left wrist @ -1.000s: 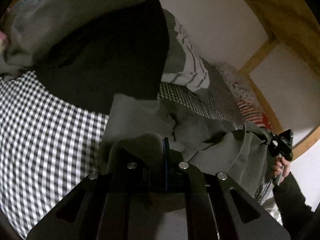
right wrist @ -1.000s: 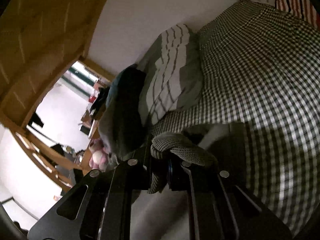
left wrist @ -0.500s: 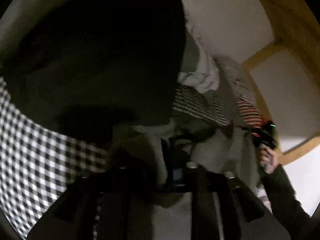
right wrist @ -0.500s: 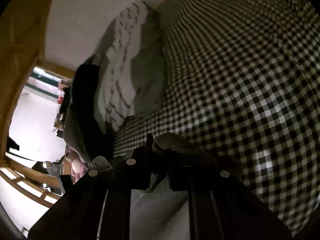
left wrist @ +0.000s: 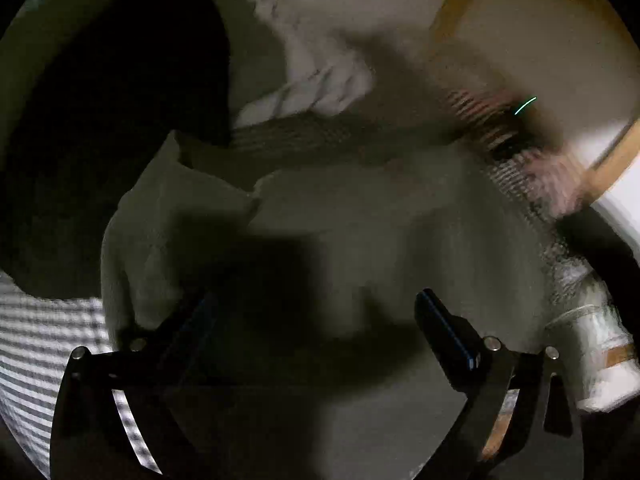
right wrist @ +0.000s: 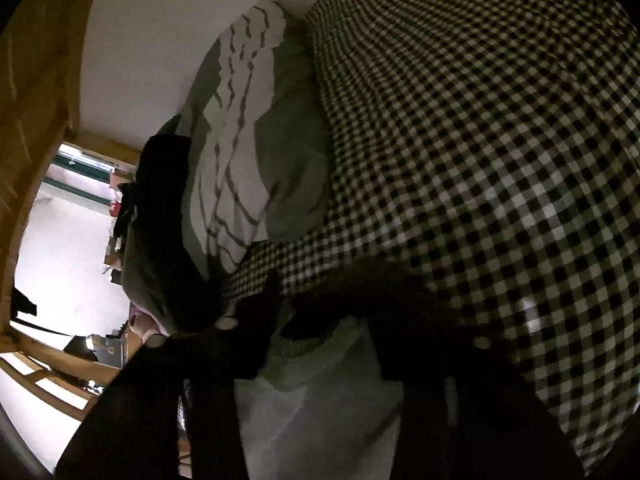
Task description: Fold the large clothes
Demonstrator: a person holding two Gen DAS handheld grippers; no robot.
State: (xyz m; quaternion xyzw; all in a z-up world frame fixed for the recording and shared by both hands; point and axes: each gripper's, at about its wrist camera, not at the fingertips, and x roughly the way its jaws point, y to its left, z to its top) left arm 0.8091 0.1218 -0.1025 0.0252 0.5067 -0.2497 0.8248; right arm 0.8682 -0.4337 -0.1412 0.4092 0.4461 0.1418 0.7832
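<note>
The left gripper (left wrist: pixel 316 320) and right gripper (right wrist: pixel 332 312) are both opening over the grey top (left wrist: pixel 380 232), pinching nothing; checked bedsheet (right wrist: pixel 500 160) lies wide beyond it.

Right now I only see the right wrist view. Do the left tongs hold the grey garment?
Observer: No. The left tongs are opening wide. The grey garment lies under them, with nothing between the pads.
Operator: How does it lie on that side?
Observer: It is mostly spread out. Its far left corner is rumpled, next to a black garment. The blur hides whether they touch.
</note>
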